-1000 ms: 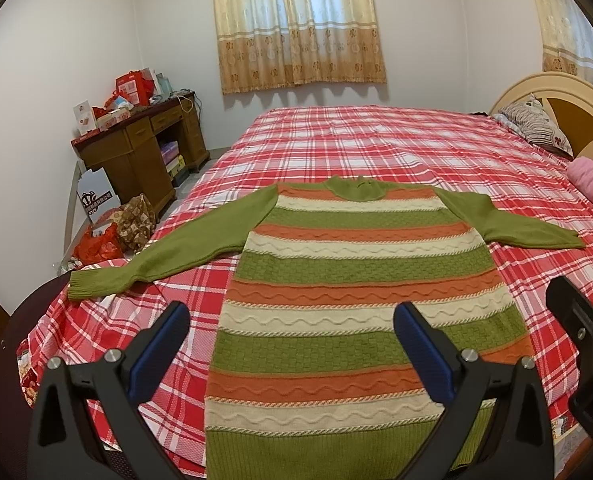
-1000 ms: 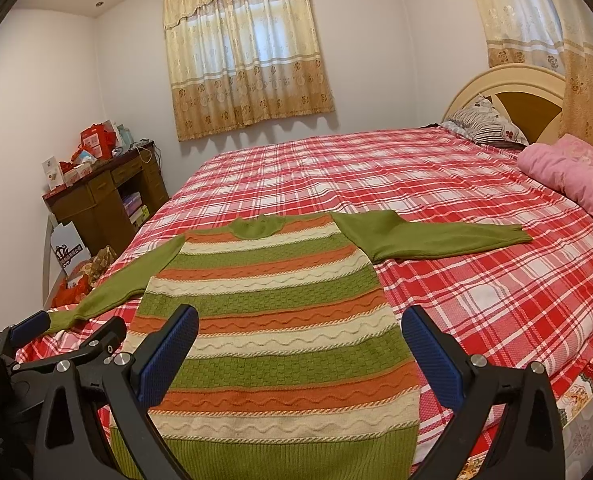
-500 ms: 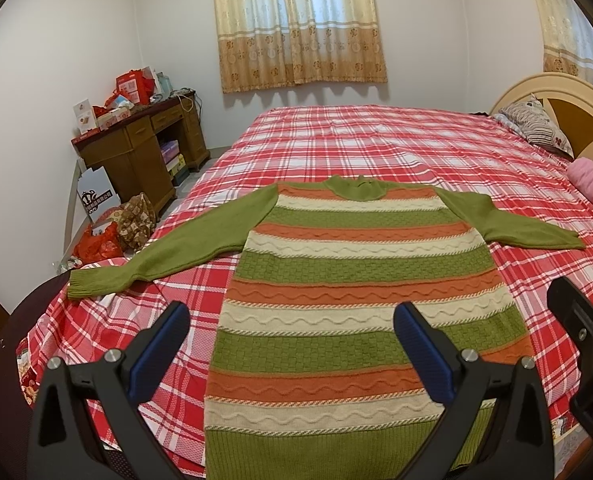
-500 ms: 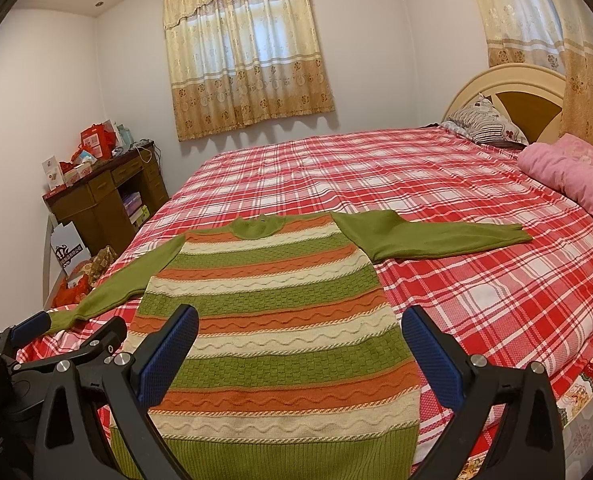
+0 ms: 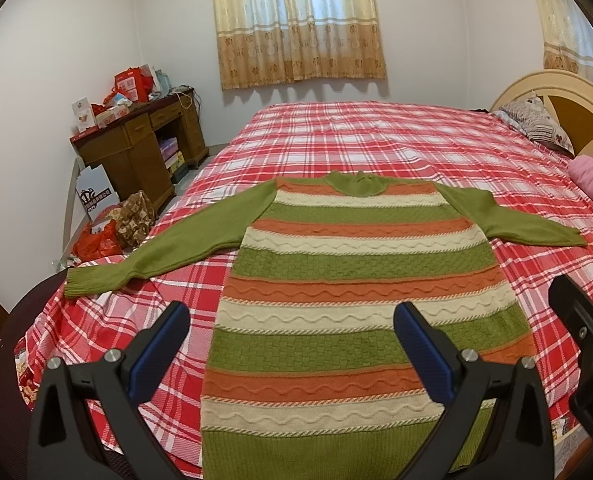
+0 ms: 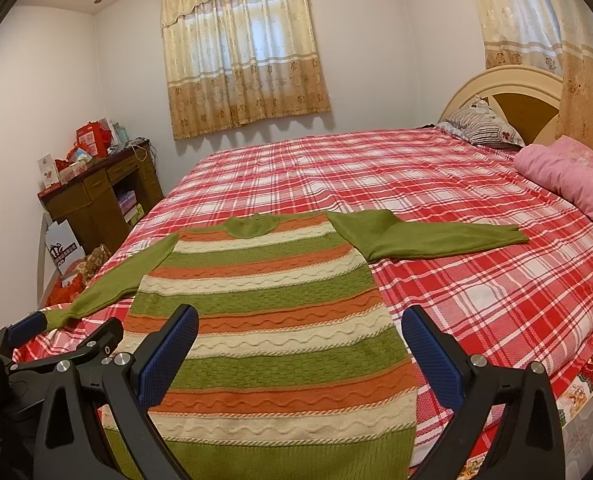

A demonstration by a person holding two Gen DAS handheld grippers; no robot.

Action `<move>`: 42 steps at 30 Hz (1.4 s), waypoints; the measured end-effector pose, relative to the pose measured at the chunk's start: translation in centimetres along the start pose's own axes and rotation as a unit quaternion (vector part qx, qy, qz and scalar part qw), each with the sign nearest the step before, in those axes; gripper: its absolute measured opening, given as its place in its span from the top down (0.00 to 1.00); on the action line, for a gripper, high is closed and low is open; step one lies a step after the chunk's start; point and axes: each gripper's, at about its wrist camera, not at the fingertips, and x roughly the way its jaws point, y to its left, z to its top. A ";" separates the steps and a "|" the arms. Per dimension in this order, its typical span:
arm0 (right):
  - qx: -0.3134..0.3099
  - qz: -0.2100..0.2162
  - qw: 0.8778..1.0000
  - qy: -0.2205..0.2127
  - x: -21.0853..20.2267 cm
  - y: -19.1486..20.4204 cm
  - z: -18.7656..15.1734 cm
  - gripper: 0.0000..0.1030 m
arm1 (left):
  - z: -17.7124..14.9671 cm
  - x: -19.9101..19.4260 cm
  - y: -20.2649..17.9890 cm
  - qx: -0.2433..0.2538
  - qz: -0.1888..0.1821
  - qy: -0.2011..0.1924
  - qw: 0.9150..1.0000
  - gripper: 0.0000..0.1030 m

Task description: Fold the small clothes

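A striped sweater [image 5: 360, 280] in green, orange and cream lies flat on the red plaid bed [image 5: 376, 140], both green sleeves spread out, hem towards me. It also shows in the right wrist view [image 6: 264, 320]. My left gripper [image 5: 290, 348] is open and empty, held above the lower part of the sweater. My right gripper [image 6: 300, 352] is open and empty above the sweater's lower right side. The left sleeve cuff [image 5: 84, 282] lies near the bed's left edge. The right sleeve [image 6: 436, 236] stretches out to the right.
A pink pillow [image 6: 568, 176] and a striped pillow [image 6: 480, 124] lie by the headboard [image 6: 508, 92] at the right. A wooden desk [image 5: 136, 152] with boxes stands left of the bed, with bags [image 5: 112, 228] on the floor beside it.
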 end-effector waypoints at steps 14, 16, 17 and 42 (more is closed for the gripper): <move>0.019 -0.047 0.999 0.004 4.6 -3.8 2.3 0.01 | 1.8 5.2 -0.9 0.003 -0.002 0.030 1.000 0.00; 0.017 -0.052 0.998 -0.002 5.5 -4.4 3.1 0.01 | 2.4 6.3 -1.0 0.001 -0.005 0.036 0.999 0.00; 0.014 -0.057 0.998 -0.007 5.9 -4.7 3.4 0.01 | 2.7 6.9 -1.1 0.000 -0.005 0.040 0.999 0.00; 0.312 -0.170 0.935 0.003 14.5 -35.1 6.1 0.52 | 5.2 19.9 3.8 -0.089 0.002 0.052 0.995 0.00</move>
